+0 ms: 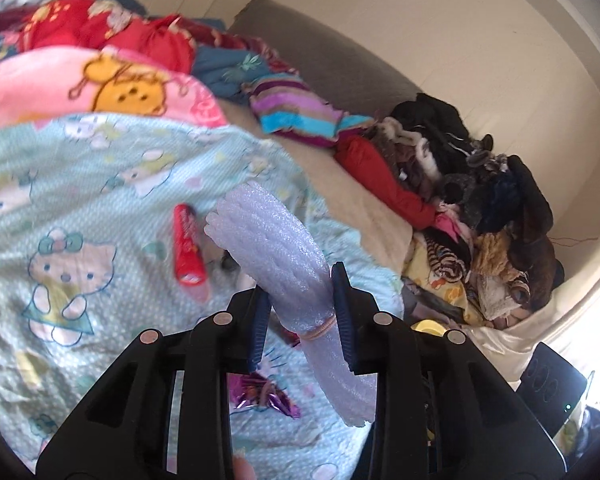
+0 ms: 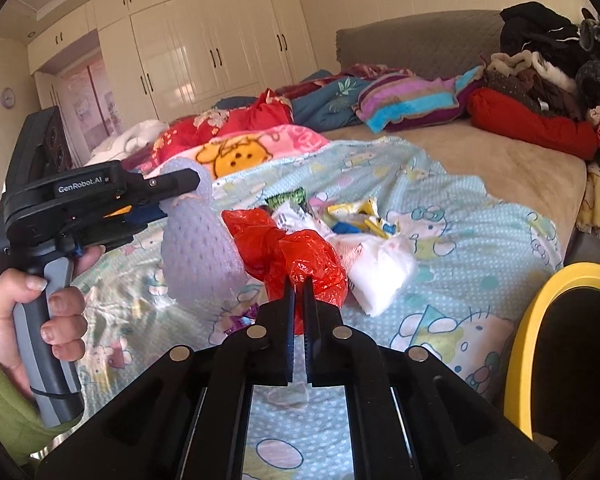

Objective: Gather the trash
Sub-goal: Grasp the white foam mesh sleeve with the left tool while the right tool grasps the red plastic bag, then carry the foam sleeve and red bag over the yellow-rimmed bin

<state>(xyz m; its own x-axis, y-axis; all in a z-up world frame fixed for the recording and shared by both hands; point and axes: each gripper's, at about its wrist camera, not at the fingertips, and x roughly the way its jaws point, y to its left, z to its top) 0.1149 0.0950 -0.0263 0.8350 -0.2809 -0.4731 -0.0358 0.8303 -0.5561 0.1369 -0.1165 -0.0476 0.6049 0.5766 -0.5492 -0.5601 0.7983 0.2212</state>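
The left gripper (image 1: 302,304) is clamped on a roll of white foam wrap (image 1: 284,248) bound with a rubber band (image 1: 320,326), holding it clear above the light-blue cartoon-print quilt (image 1: 100,200), where a red tube (image 1: 188,242) and a purple foil wrapper (image 1: 260,396) lie. The right gripper (image 2: 299,286) is pinched closed on a crumpled red plastic bag (image 2: 288,256), which appears lifted off the quilt, though the angle makes this uncertain. Beyond it lie a white plastic bag (image 2: 380,276) and assorted snack wrappers (image 2: 352,216), with a yellow-rimmed bin (image 2: 540,292) at the right edge.
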